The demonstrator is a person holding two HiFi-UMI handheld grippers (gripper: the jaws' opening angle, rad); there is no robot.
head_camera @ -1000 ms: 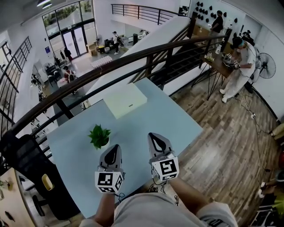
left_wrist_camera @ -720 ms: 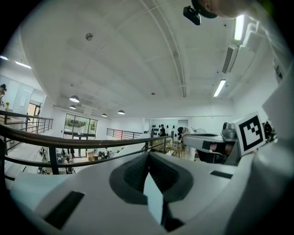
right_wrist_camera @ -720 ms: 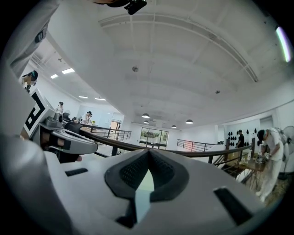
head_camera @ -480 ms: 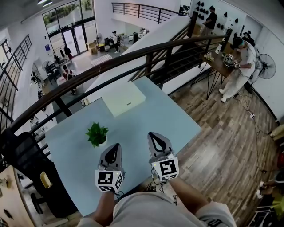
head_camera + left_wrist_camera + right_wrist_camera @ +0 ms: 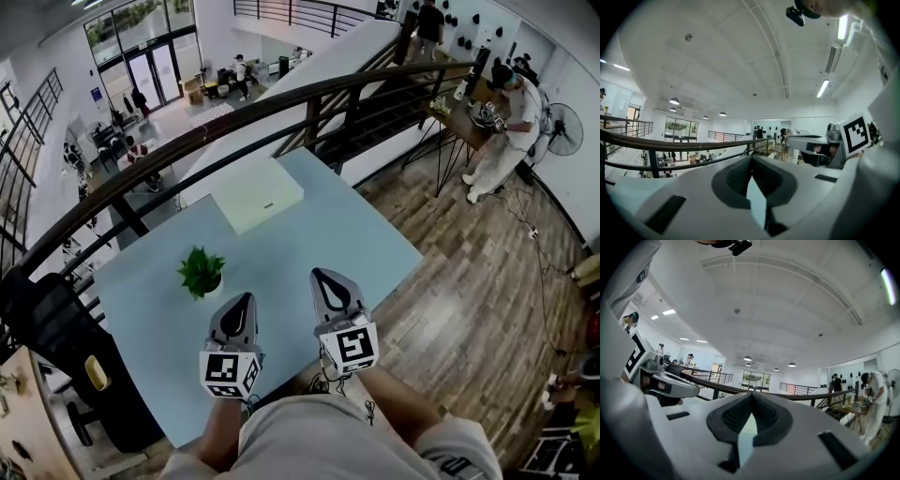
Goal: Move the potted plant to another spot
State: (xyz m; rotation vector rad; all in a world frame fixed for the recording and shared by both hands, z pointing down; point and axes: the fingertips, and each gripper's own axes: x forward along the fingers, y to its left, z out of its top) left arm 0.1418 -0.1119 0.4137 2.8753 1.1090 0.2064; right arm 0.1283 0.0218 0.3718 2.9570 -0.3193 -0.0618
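Observation:
A small potted plant [image 5: 201, 271] with green leaves in a white pot stands on the pale blue table [image 5: 309, 230], left of centre. My left gripper [image 5: 242, 298] hovers just right of the plant and nearer to me. It is apart from the plant and shut with nothing in it. My right gripper [image 5: 322, 276] is further right over bare tabletop, also shut and empty. In the left gripper view the left gripper [image 5: 751, 157] has its jaws together. The right gripper [image 5: 752, 394] shows the same in its own view. Neither gripper view shows the plant.
A flat white box [image 5: 258, 194] lies at the table's far side. A dark railing [image 5: 281, 108] runs just beyond the table. A black chair [image 5: 56, 337] stands at the left. The table's right edge drops to a wooden floor [image 5: 469, 300]. A person [image 5: 502, 122] works at a far desk.
Both grippers and the plant kept their places. Only the head view drifted slightly, so the table and plant sit a little higher and further left in the picture.

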